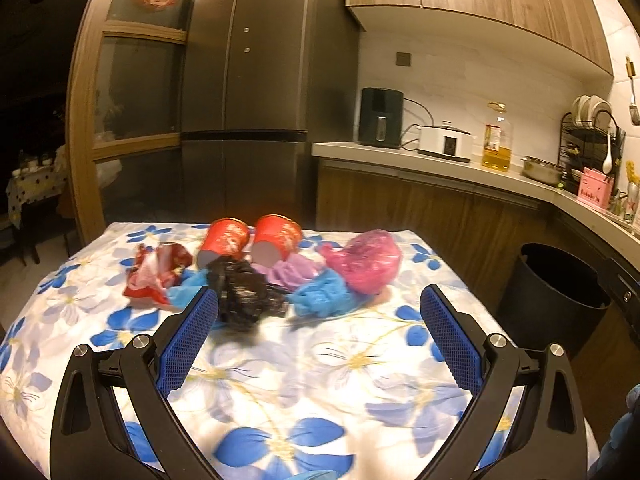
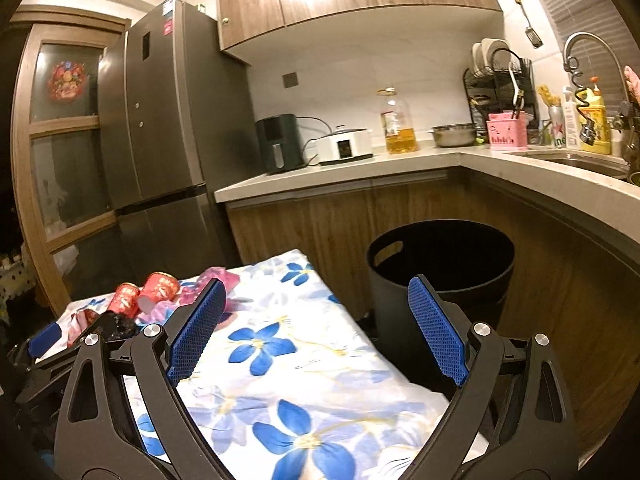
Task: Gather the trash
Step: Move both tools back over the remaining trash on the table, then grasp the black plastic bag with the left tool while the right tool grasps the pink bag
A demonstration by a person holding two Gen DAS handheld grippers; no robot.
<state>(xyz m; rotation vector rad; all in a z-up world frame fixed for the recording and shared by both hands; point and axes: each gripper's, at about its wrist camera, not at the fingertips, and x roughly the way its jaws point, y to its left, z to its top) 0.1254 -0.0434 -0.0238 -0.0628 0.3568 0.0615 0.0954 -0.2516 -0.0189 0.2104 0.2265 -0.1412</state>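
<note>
L gripper [image 1: 318,300] wide open, empty, aimed at trash pile [image 1: 256,276] near table's [image 1: 360,380] far edge; R gripper [image 2: 316,296] likewise (bin [image 2: 440,256] beside table's right edge, prob. for drops).

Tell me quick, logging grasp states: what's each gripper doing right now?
Left gripper: open, holding nothing, facing the trash pile.
Right gripper: open, holding nothing, near the bin.
</note>
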